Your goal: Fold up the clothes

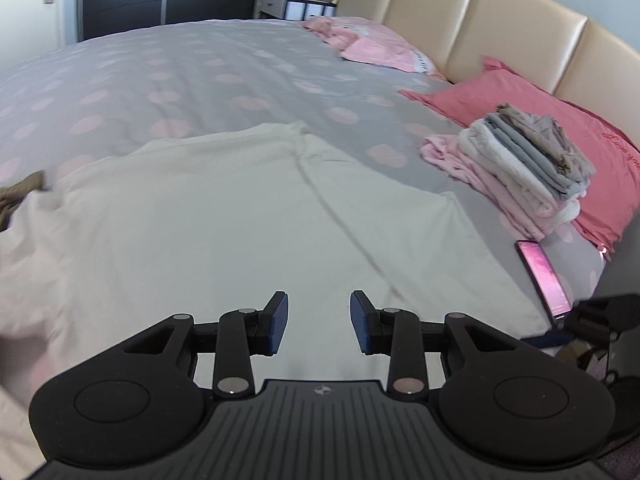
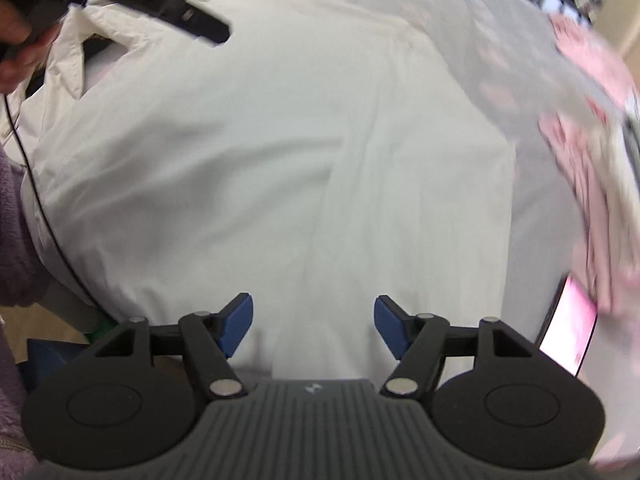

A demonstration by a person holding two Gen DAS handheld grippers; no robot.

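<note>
Risk, as I judged it, was the white cotton garment (image 1: 256,216) bunching if I pinched only its top layer, spoiling the fold. It lay spread flat on the grey pink-spotted duvet (image 1: 192,68), one long crease running down it, beside the stack of folded clothes (image 1: 524,168). I had both the left gripper (image 1: 319,322) and right gripper (image 2: 313,326) parted, grasping nothing.

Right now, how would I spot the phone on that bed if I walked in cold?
Start at the tan headboard and drop to the red pillow against it. In front of that pillow sits a stack of folded clothes; the phone lies flat at the bed's edge just past the stack. It is the only hard, dark-framed slab there, its screen glowing pink.
</note>
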